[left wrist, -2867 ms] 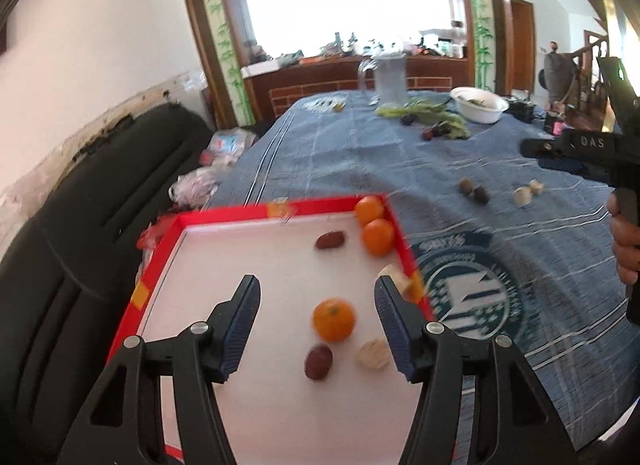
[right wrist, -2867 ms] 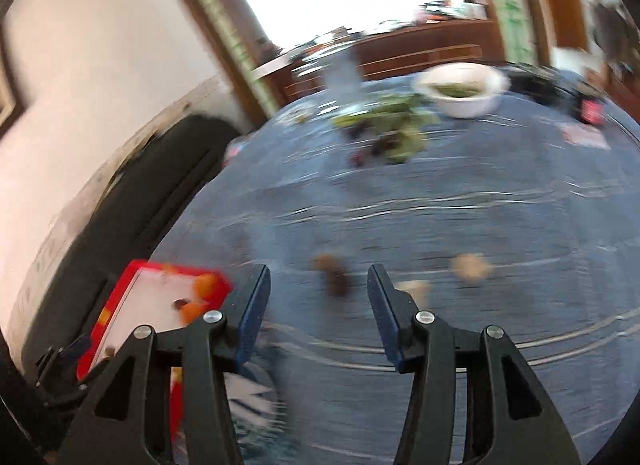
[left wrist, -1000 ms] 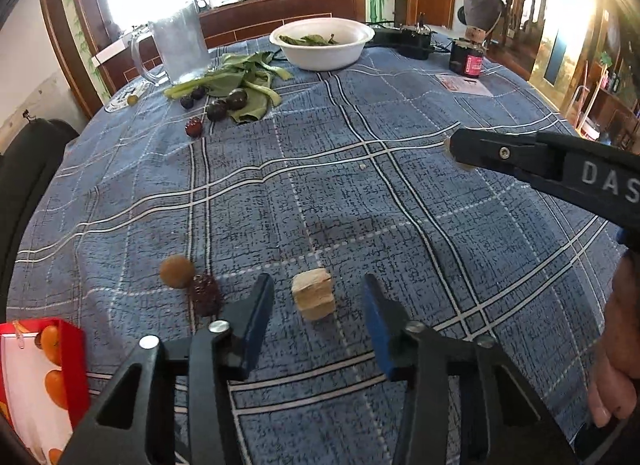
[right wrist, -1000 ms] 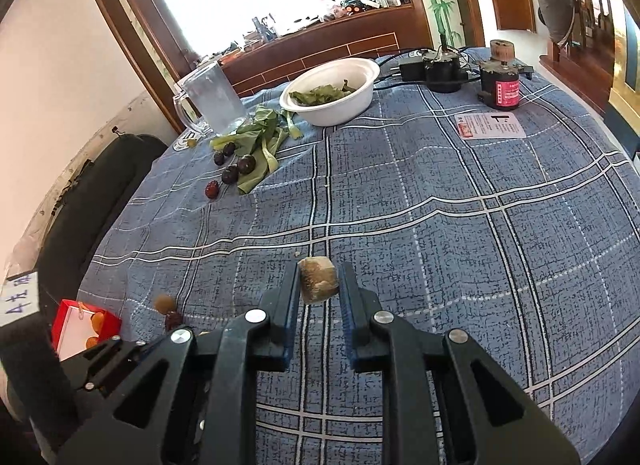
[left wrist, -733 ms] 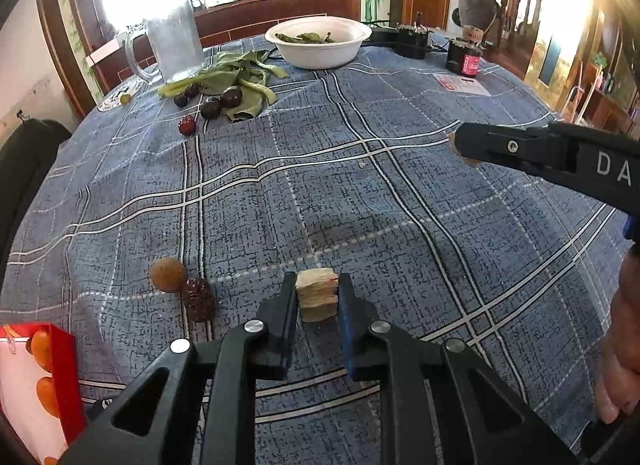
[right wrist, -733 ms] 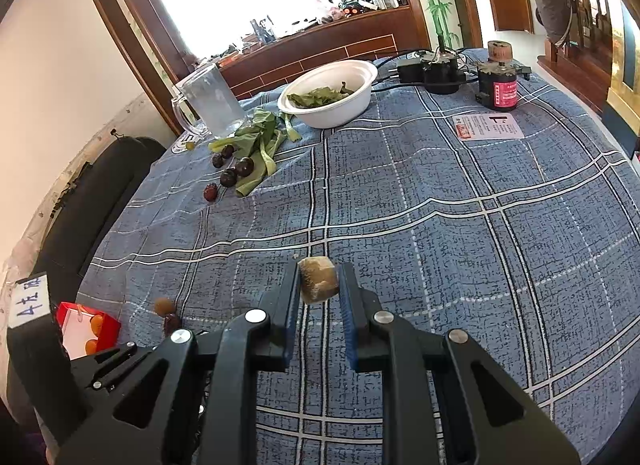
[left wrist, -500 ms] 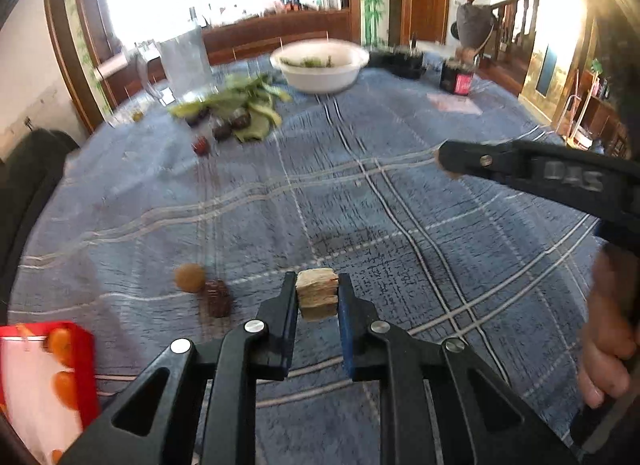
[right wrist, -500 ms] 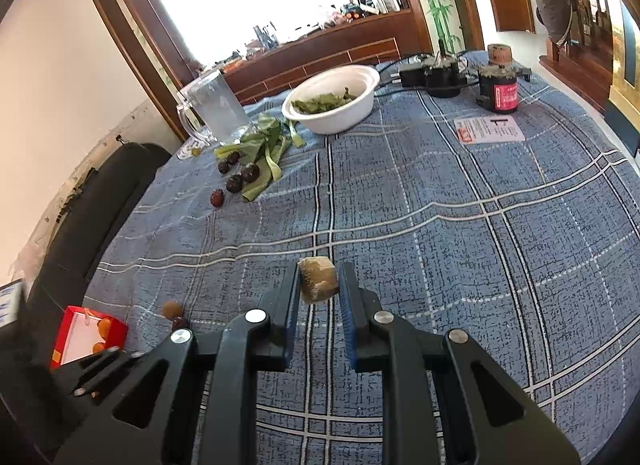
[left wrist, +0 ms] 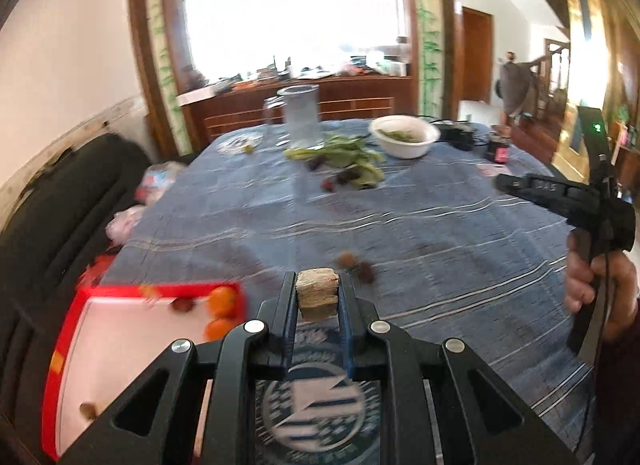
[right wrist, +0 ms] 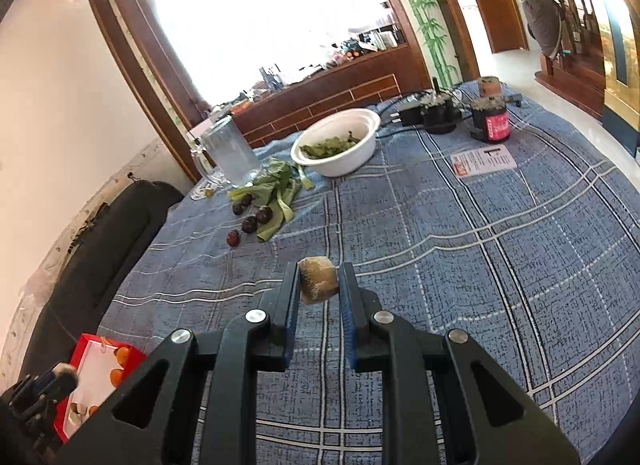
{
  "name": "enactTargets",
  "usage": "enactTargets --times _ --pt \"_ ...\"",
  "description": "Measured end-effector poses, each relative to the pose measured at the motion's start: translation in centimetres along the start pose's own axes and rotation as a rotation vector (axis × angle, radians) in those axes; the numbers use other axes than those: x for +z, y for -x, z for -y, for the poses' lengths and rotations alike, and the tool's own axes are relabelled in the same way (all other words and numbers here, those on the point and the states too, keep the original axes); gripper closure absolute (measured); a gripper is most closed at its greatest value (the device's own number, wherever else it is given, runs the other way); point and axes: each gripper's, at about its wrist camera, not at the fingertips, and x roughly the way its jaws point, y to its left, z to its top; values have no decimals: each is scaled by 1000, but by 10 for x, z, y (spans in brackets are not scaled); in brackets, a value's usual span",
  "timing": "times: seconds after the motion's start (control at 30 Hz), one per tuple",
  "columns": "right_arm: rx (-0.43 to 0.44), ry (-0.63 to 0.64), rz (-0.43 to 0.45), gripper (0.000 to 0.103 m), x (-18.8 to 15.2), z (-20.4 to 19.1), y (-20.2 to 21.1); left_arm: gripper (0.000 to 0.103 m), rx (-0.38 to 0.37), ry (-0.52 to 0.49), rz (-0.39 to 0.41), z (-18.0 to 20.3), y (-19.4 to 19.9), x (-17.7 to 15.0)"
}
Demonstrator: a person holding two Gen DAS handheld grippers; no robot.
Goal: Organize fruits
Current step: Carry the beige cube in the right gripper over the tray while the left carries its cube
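Observation:
My left gripper is shut on a pale tan fruit chunk, held above the blue cloth just right of the red tray. The tray's white floor holds small oranges and a dark date. A round brown fruit and a dark red date lie on the cloth just beyond the chunk. My right gripper is shut on a brownish fruit piece, raised over the table's middle. From the right wrist view the tray sits at the lower left.
At the far end stand a glass jug, a white bowl of greens, loose leaves with dark plums, a red-labelled jar and a paper card. A black chair flanks the table's left. A hand grips the right tool.
The left gripper shut on the tan chunk, lifted it and swung left until the red tray came into view. The right gripper has kept its piece and hardly moved.

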Motion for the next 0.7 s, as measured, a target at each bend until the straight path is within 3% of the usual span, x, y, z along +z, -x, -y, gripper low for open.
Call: enactTargets --times 0.2,0.43,0.6,0.7 --pt "-29 4 10 82 -3 2 -1 86 29 42 -20 -24 1 -14" --pt "-64 -6 13 82 -8 5 -3 86 63 71 16 -54 12 -21" --pt "-14 -2 -21 82 -21 -18 -1 86 74 88 15 -76 12 -27" --pt "40 62 -53 82 -36 -56 2 86 86 110 8 -90 10 -32"
